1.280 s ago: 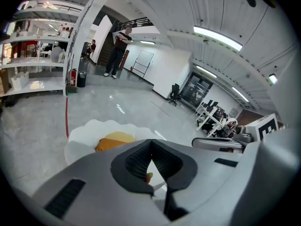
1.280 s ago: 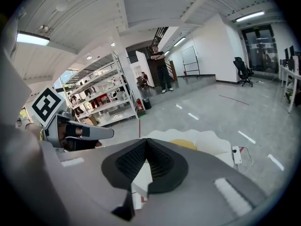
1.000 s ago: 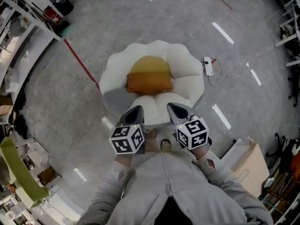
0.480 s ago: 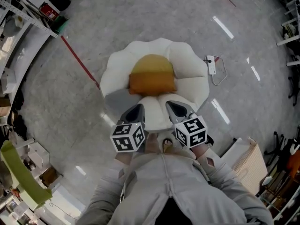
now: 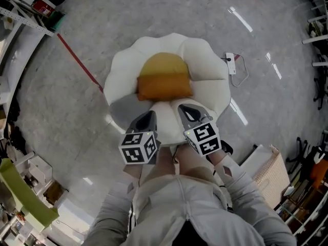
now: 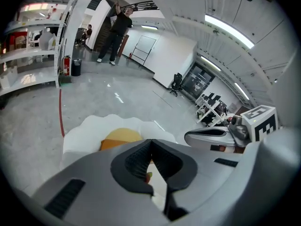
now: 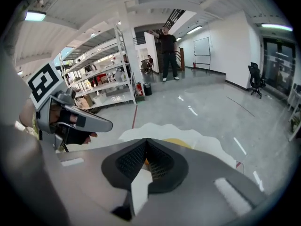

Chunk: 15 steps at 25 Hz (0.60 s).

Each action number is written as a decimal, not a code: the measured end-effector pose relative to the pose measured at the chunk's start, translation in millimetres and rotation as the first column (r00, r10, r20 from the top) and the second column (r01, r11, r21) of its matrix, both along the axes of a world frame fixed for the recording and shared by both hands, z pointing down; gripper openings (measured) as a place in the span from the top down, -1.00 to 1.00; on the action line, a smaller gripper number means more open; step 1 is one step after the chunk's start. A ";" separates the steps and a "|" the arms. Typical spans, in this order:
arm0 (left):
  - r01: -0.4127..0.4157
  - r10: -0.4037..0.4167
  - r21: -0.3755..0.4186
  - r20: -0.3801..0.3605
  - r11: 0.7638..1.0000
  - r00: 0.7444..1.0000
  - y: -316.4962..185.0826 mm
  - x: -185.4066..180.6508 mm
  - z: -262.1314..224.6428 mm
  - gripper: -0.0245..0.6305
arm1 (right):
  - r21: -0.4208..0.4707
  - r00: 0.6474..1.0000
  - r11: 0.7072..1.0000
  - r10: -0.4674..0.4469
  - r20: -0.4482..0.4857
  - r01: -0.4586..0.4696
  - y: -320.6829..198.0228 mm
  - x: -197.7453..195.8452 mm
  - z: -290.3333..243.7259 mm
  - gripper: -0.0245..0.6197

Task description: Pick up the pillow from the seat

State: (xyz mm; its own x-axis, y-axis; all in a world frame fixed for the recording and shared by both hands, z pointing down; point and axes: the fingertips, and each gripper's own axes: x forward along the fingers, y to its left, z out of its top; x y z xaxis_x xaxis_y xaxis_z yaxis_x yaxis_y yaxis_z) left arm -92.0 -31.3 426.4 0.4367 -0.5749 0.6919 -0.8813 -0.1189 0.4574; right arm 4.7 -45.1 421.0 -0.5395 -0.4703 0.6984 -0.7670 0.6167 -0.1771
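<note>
An orange-and-yellow pillow [image 5: 165,83] lies in the middle of a white, flower-shaped seat [image 5: 207,60] on the floor. Both grippers hover side by side over the seat's near edge, short of the pillow and apart from it. The left gripper [image 5: 146,121] has its jaws together with nothing between them. The right gripper [image 5: 188,111] is likewise shut and empty. In the left gripper view the pillow [image 6: 120,136] shows just beyond the closed tips [image 6: 151,142]. In the right gripper view only a yellow sliver of the pillow [image 7: 181,144] peeks past the closed tips [image 7: 146,142].
A white power strip [image 5: 229,64] with a cable lies on the floor right of the seat. A red floor line [image 5: 77,60] runs to its left. Shelving [image 5: 20,14] stands at the far left, a wicker basket [image 5: 274,173] at the lower right. A person [image 6: 113,27] stands far off.
Both grippers have moved forward and down toward the seat, their tips now over its near edge. Both have stayed shut. The pillow has not moved.
</note>
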 end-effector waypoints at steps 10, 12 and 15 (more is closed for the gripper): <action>0.088 -0.088 -0.087 0.000 0.992 0.996 1.8 -3.1 60.8 0.91 | -0.041 0.963 0.975 -0.223 -0.151 0.220 -25.3 -13.8 88.9 0.88; 0.098 -0.098 -0.099 0.005 0.990 0.995 0.7 -2.9 73.0 0.91 | -0.056 0.947 0.964 -0.267 -0.176 0.261 -28.5 -16.3 110.6 0.83; 0.113 -0.112 -0.129 0.011 0.985 0.994 1.4 -5.4 94.6 0.91 | -0.077 0.920 0.946 -0.326 -0.219 0.316 -33.6 -19.4 142.8 0.71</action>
